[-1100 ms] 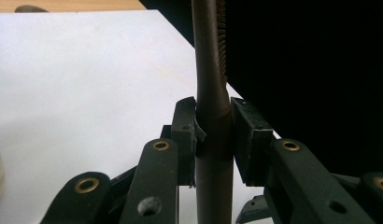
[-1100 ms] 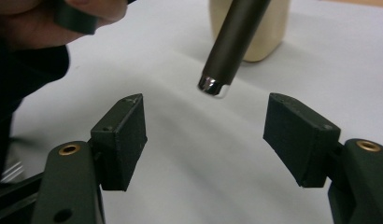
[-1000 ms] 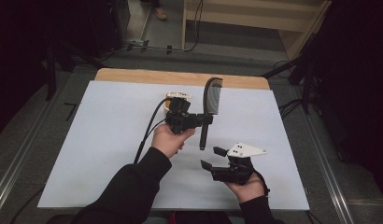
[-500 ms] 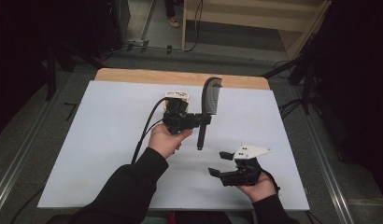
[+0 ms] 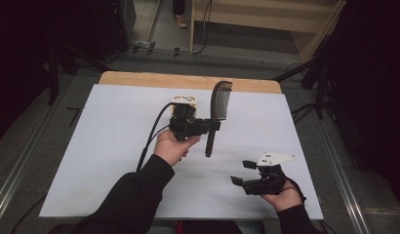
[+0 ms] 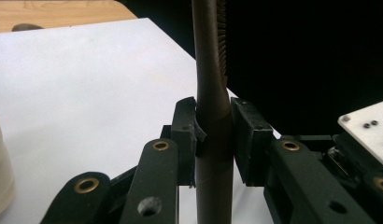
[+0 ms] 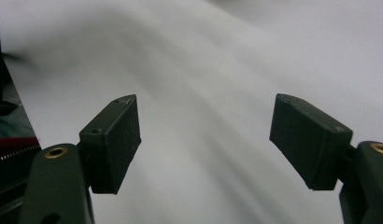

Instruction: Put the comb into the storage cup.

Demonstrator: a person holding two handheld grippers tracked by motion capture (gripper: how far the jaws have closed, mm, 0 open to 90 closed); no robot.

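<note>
Upright, comb handle clamped between left tool pads — right tool gaping, empty.

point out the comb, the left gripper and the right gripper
comb [image 5: 221, 100], high view, on its toothed blade
left gripper [image 5: 213, 126], high view, at its fingertips clamping the comb's handle
right gripper [image 5: 241, 172], high view, between its open fingertips

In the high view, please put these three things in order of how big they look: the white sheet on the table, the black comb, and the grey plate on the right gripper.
1. White sheet, by far the largest.
2. Black comb, held above the table, so nearer the camera and perhaps flattered.
3. Grey plate, the smallest.
</note>
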